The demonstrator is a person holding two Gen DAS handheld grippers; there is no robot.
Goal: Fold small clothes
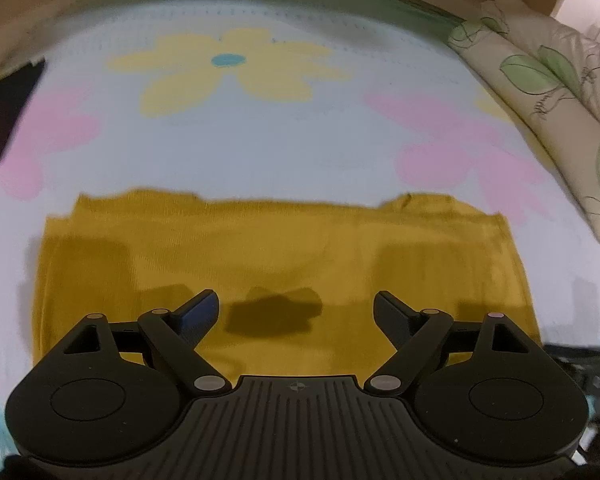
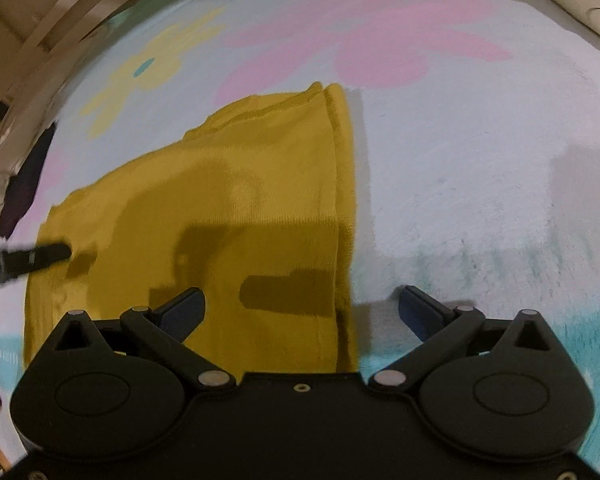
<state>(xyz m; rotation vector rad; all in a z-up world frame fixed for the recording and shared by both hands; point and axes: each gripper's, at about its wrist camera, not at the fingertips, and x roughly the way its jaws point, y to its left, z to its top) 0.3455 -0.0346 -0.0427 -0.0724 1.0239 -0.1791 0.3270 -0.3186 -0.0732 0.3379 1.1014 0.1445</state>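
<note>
A mustard-yellow garment (image 1: 284, 248) lies flat and folded on a pale blue blanket with flower prints. My left gripper (image 1: 296, 306) hovers above its near part with the jaws wide apart and nothing between them. In the right wrist view the same yellow garment (image 2: 236, 208) fills the left half, its folded edge running down the middle. My right gripper (image 2: 302, 306) is open over that edge, one finger above the cloth, the other above the blanket. The left gripper's dark fingertip (image 2: 48, 254) pokes in from the left over the garment.
The flowered blanket (image 1: 260, 136) covers the bed. A leaf-print pillow (image 1: 548, 92) lies at the right. A dark cloth (image 1: 0, 120) sits at the left edge, also seen as a dark cloth (image 2: 28, 184). A wooden bed frame (image 2: 32, 28) curves along the far side.
</note>
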